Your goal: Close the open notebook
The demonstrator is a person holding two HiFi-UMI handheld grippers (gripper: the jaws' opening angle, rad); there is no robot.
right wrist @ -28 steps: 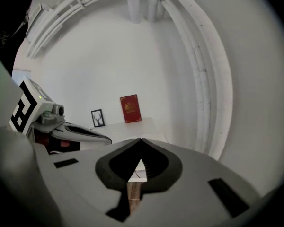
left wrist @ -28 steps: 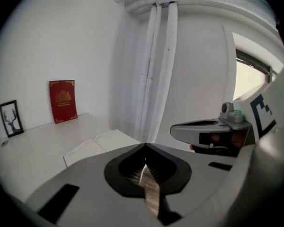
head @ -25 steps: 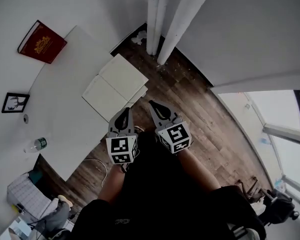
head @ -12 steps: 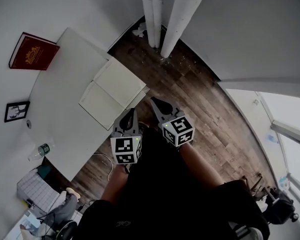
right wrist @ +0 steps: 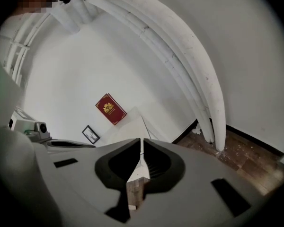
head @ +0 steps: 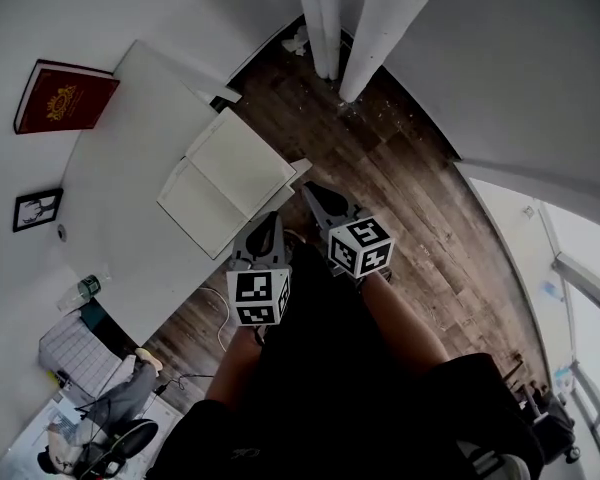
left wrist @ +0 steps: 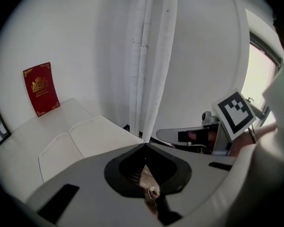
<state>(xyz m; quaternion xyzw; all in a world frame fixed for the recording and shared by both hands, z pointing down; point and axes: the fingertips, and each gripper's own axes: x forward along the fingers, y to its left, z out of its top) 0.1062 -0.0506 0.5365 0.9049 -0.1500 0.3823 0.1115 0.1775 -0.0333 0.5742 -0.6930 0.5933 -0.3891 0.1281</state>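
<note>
— White worktop (head: 130,168) is stretching along the wall ahead of me, and the notebook (head: 230,178) is lying open and flat near its floor-side edge. Which tongs are sitting closer?
— I'm reading the left tongs (head: 264,226) as closer, hovering just beside the near page. The right tongs (head: 316,196) are hanging over the wood floor (head: 410,208), off the notebook's corner. Both are sitting closed and empty.
— And the spine?
— It's running away from me, roughly along my pointing line, so I'm expecting to flip one page sideways across it.
</note>
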